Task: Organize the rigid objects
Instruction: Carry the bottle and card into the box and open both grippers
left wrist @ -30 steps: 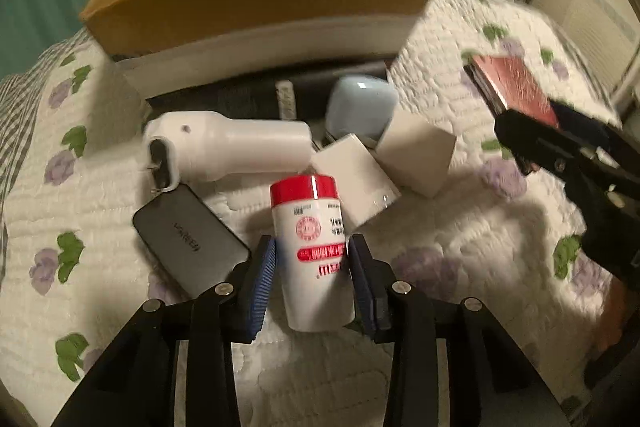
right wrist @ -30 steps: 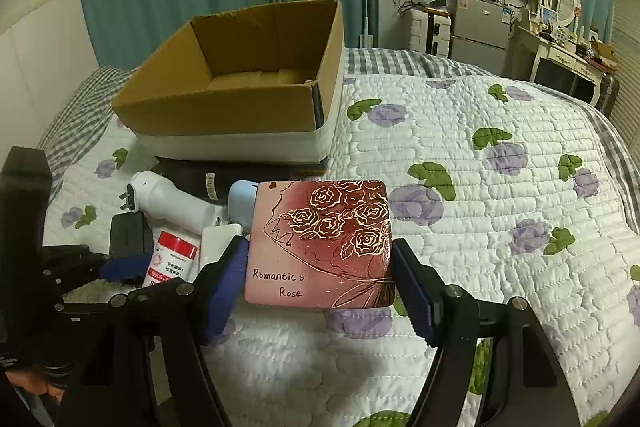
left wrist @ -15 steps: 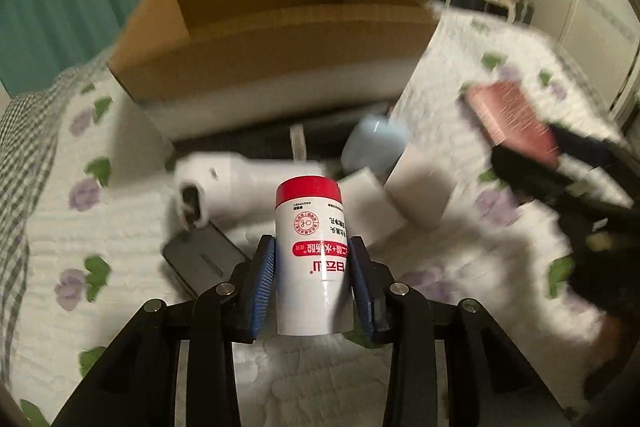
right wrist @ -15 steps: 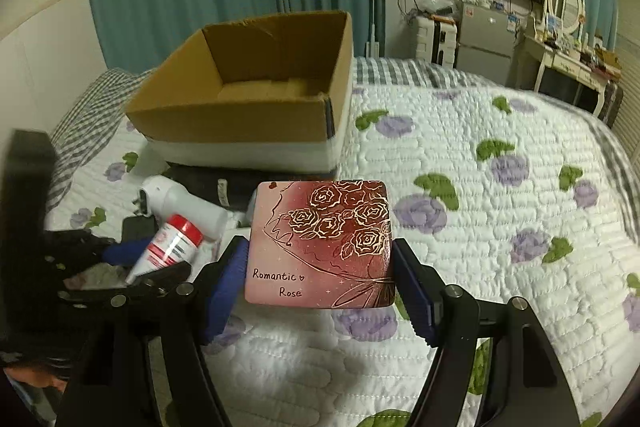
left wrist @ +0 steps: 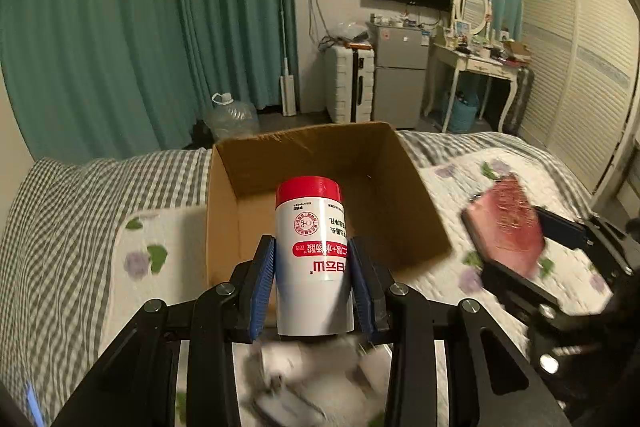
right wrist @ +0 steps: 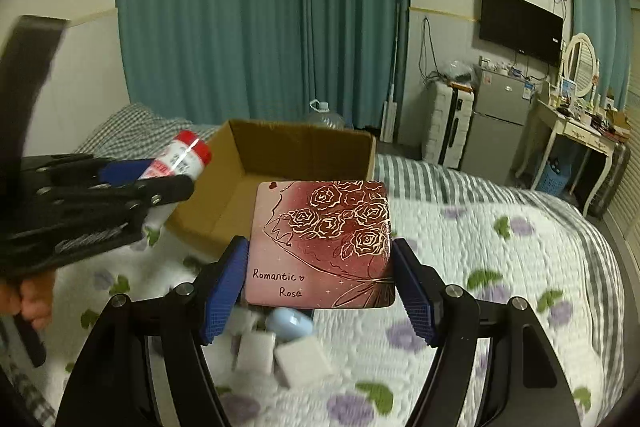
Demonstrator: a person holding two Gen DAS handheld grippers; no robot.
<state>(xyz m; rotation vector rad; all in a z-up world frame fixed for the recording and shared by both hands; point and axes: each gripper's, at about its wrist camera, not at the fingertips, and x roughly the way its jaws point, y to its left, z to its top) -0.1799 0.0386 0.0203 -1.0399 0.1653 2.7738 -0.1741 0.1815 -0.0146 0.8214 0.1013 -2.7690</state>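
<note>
The left tool (left wrist: 312, 279) squeezes the white bottle (left wrist: 311, 259) and the right tool (right wrist: 320, 287) squeezes the pink tile (right wrist: 322, 245), both held up so they can drop into the box (left wrist: 316, 195) just ahead.

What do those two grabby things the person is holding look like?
Both the left tool and right tool are black frames with silver round bolts, each ending in two fingers with ridged blue pads. Bare fingertips grip the left one's handle; no sleeve or cables show.

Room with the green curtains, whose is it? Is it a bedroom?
Most likely a bedroom: a bed with a flowered quilt, a dressing table with a round mirror, and a wall TV.
</note>
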